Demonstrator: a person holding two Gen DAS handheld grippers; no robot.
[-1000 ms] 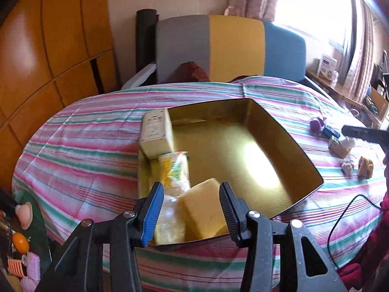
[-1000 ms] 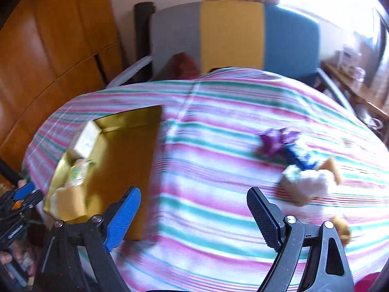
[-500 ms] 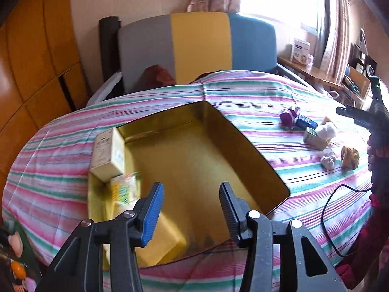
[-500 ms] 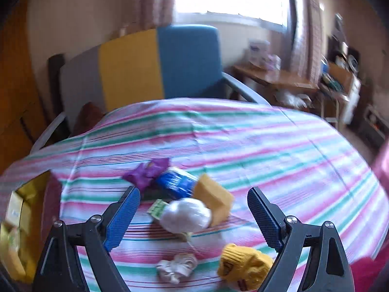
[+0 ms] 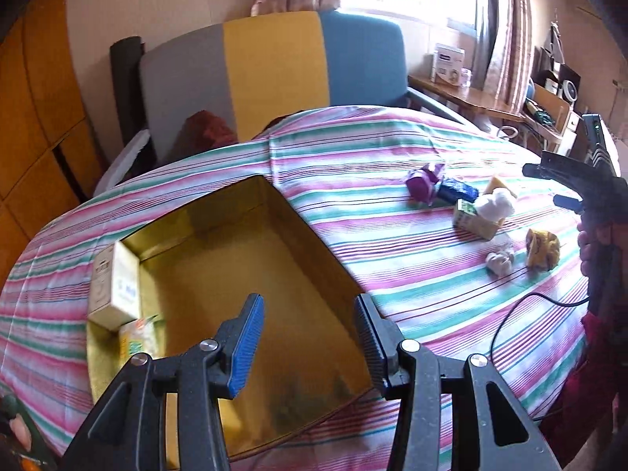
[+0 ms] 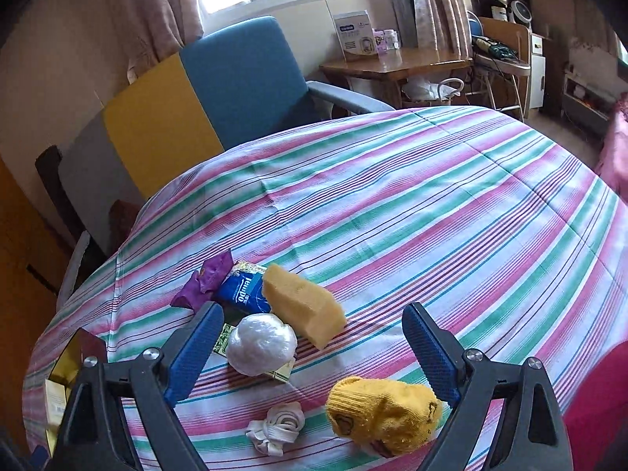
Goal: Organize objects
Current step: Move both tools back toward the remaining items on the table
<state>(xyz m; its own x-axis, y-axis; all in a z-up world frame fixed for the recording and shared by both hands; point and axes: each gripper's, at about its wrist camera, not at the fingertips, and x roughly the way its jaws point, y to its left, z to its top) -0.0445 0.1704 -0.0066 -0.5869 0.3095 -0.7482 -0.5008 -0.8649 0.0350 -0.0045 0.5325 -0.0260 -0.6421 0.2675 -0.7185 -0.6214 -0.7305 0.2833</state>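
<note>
A gold box (image 5: 322,259) sits on the striped tablecloth, holding a cream carton (image 5: 114,288) and a green-yellow packet (image 5: 137,337) at its left side. My left gripper (image 5: 310,341) is open and empty above the box's near edge. My right gripper (image 6: 314,349) is open and empty, hovering over a pile: yellow sponge (image 6: 304,306), white plastic ball (image 6: 261,343), blue packet (image 6: 243,292), purple wrapper (image 6: 206,280), yellow sock (image 6: 382,412), white cloth roll (image 6: 276,428). The pile also shows in the left wrist view (image 5: 479,212).
A grey, yellow and blue chair (image 5: 274,74) stands behind the table. A wooden side table (image 6: 396,62) with boxes is at the back right. A black cable (image 5: 522,310) lies on the cloth at the right. The right hand-held gripper shows at the left view's edge (image 5: 588,188).
Both grippers swung right. The left view lifted off the sponge in the box toward the box's middle. The right gripper came in over the pile of loose objects.
</note>
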